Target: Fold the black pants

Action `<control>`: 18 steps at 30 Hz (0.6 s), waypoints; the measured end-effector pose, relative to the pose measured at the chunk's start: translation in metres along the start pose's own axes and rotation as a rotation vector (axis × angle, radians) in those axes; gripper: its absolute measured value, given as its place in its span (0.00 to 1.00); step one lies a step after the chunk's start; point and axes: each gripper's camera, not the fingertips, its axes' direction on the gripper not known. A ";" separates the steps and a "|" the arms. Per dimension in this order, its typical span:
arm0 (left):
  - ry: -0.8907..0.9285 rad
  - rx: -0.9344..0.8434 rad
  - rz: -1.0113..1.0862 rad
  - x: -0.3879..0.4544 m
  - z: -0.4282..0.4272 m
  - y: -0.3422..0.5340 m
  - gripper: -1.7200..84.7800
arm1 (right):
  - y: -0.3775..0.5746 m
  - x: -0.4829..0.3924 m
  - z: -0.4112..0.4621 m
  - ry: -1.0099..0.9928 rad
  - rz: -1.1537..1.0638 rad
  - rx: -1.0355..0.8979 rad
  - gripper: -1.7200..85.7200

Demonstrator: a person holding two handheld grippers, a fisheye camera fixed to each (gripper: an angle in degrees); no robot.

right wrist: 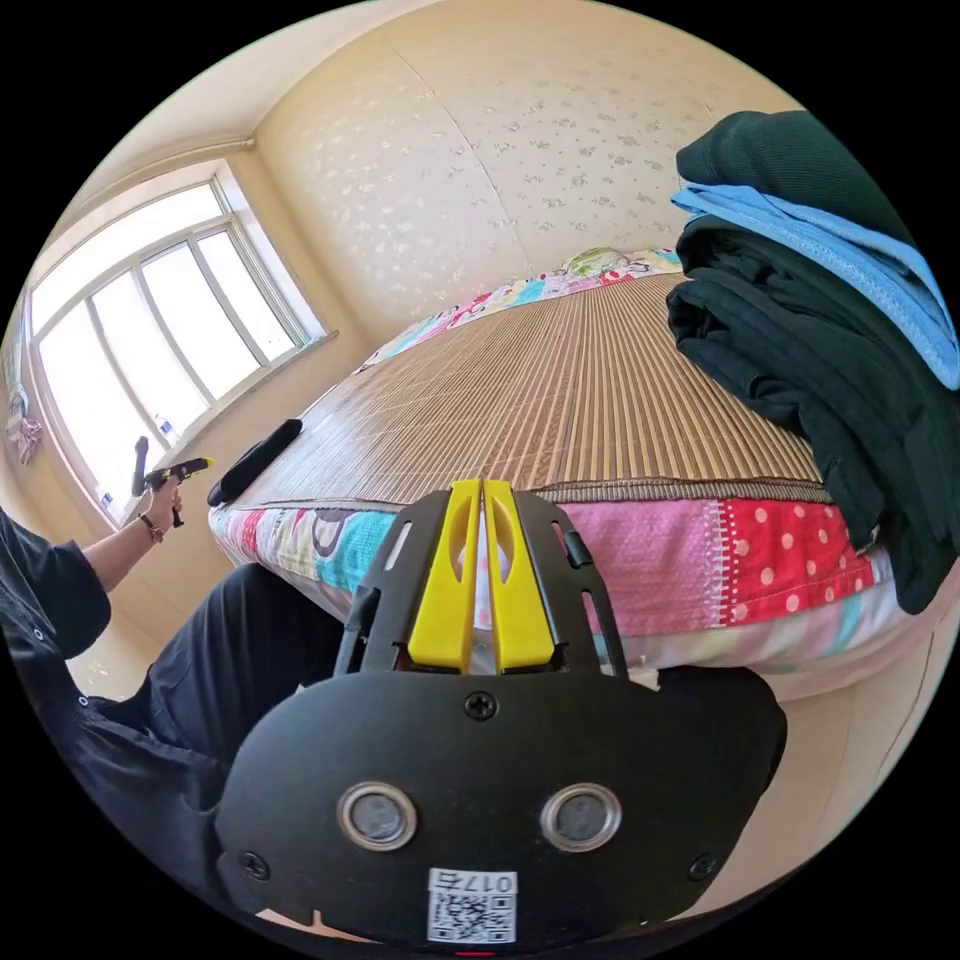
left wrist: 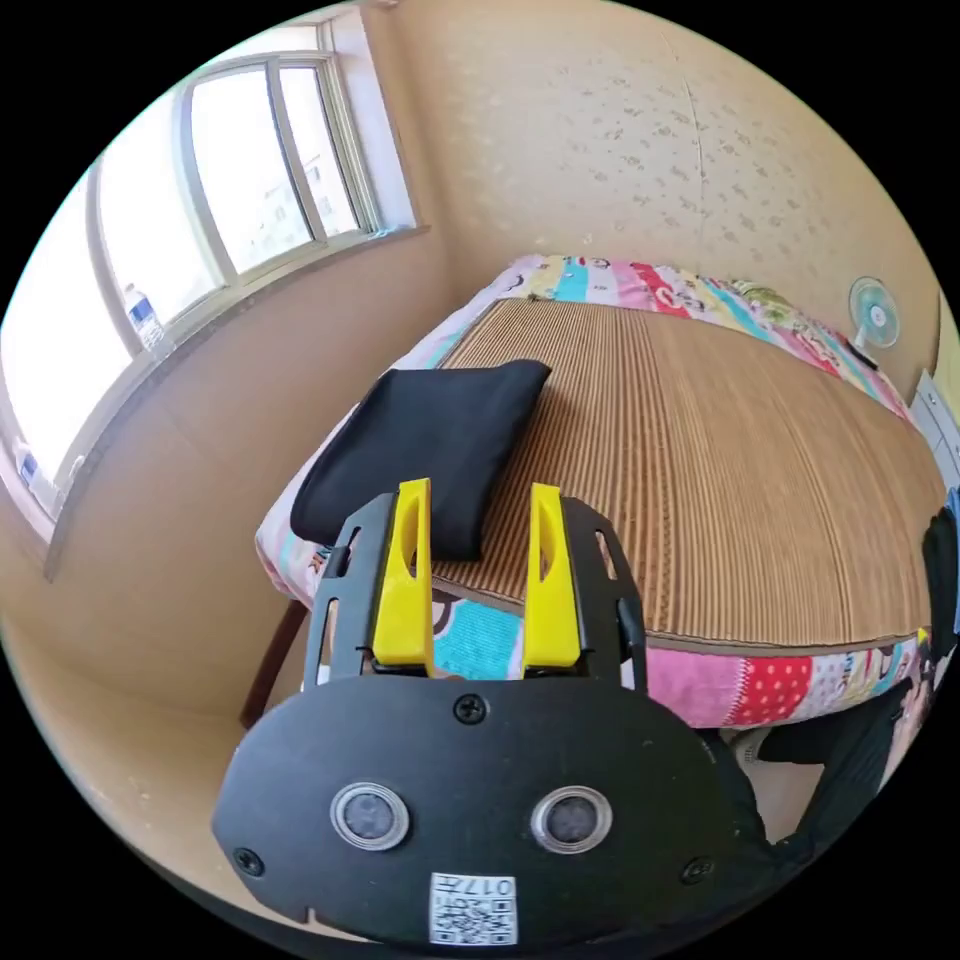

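The black pants (left wrist: pixel 420 450) lie folded into a thick rectangle at the near left corner of the bed's bamboo mat (left wrist: pixel 700 450). My left gripper (left wrist: pixel 472 492) hovers just in front of them, yellow jaws apart with nothing between. In the right gripper view the same folded pants (right wrist: pixel 255 460) are a thin dark shape at the bed's far left corner, and the left gripper (right wrist: pixel 172 468) is held up in a hand beside them. My right gripper (right wrist: pixel 480 492) is low by the bed's front edge, its jaws together on nothing.
A pile of dark and light-blue clothes (right wrist: pixel 830 330) sits on the bed's right end. A window (left wrist: pixel 150 260) with bottles on its sill fills the left wall. A small fan (left wrist: pixel 873 312) stands beyond the bed. The person's dark-clothed legs (right wrist: pixel 200 680) are by the bedside.
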 end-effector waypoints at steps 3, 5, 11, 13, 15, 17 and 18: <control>-0.045 -0.293 -0.023 -0.014 0.076 -0.022 0.16 | 0.012 0.002 -0.001 0.013 -0.019 -0.003 0.02; 0.054 -0.315 -0.212 -0.036 0.090 -0.026 0.15 | 0.017 0.002 0.001 0.008 -0.038 -0.024 0.02; 0.386 -0.247 -0.309 -0.031 0.041 -0.086 0.07 | 0.035 0.007 -0.002 0.015 -0.089 -0.051 0.02; 0.610 -0.168 -0.293 -0.018 0.008 -0.111 0.07 | 0.040 0.018 -0.006 -0.005 -0.082 -0.043 0.02; 0.835 -0.106 -0.247 0.004 -0.023 -0.131 0.07 | 0.043 0.029 -0.011 -0.027 -0.057 -0.032 0.02; 1.111 -0.051 -0.101 0.051 -0.065 -0.152 0.07 | 0.047 0.039 -0.016 -0.044 -0.031 -0.015 0.02; 1.180 -0.041 -0.073 0.064 -0.075 -0.156 0.07 | 0.050 0.045 -0.020 -0.050 -0.019 -0.002 0.02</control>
